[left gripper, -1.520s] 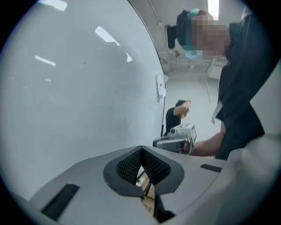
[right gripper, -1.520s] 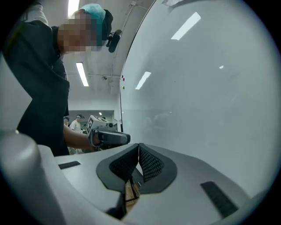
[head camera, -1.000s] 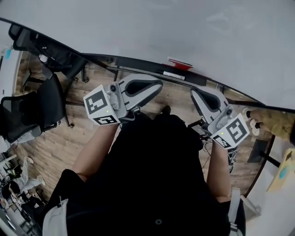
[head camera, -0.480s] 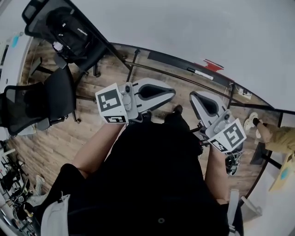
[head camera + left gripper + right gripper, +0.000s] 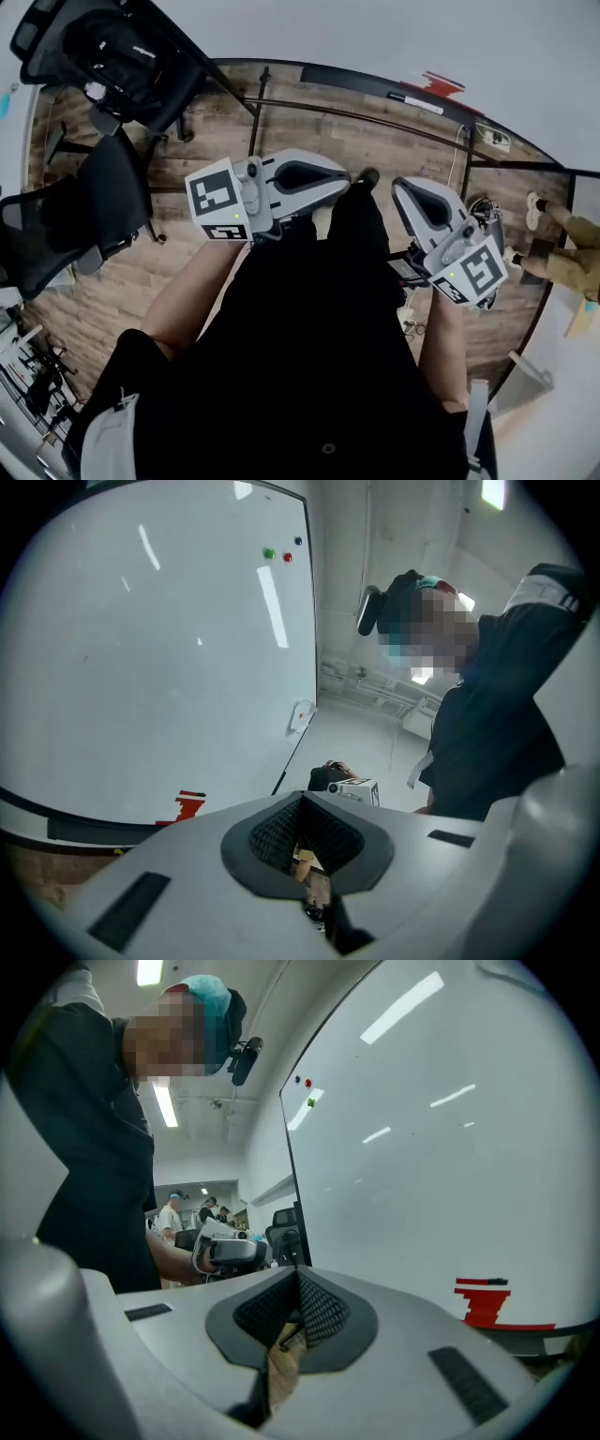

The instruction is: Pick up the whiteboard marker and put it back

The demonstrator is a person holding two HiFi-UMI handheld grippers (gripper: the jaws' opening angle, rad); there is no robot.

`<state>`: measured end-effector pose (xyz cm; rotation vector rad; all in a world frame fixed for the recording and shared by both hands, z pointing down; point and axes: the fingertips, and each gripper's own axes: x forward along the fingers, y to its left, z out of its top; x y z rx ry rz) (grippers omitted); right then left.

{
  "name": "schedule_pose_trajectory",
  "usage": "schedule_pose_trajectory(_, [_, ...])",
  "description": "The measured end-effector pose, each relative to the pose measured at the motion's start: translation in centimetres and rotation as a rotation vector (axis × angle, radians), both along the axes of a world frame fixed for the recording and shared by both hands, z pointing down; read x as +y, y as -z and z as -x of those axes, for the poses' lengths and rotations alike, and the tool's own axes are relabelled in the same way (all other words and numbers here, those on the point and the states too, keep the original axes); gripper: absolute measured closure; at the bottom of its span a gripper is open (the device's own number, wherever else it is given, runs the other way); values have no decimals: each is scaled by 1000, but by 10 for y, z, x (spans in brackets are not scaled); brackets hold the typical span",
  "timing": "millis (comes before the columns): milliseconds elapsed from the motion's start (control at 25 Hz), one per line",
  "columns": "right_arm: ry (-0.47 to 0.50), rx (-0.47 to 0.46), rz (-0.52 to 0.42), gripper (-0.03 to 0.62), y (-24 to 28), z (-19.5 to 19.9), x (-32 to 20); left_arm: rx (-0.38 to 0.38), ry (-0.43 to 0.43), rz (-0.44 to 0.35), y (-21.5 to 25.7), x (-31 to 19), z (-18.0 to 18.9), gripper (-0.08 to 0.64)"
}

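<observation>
Whiteboard (image 5: pixel 375 37) over wood-plank floor (image 5: pixel 112 272). Office chairs (image 5: pixel 94 187): far left. Left gripper (image 5: pixel 345 184): jaws pressed together, nothing between. Right gripper (image 5: pixel 401 187): jaws likewise closed, empty. Whiteboard marker (image 5: pixel 415 103): lying on the board's ledge, just beside red block (image 5: pixel 441 82), apart from both grippers.

2 grippers (image 5: pixel 342 183) (image 5: pixel 405 190), 1 whiteboard (image 5: pixel 328 33), 1 marker (image 5: pixel 416 103), 2 office chairs (image 5: pixel 42 28) (image 5: pixel 103 202), 1 backpack (image 5: pixel 127 52), 3 magnets (image 5: pixel 269 553) (image 5: pixel 287 558) (image 5: pixel 298 541).
</observation>
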<state>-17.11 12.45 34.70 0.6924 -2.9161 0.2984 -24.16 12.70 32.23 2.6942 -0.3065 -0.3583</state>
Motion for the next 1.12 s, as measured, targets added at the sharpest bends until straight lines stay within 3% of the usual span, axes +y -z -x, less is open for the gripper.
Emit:
schedule_pose_trajectory(160, [-3,7,10,574,-7,1,10,-2,-47,13,-6,4,-6,549])
schedule_pose_trajectory(560, [3,6,-60,574,6,10,-3,-12,-57,-27,4,-11,-16,548])
schedule_pose_trajectory(800, [-113,70,-82,574,6,-14,9,-14,-42,63,-32,-14,-3,548])
schedule_pose_trajectory(1120, [-220,82,-39,574,-4,-51,20,-15,-9,83,-46,-18,-5,548])
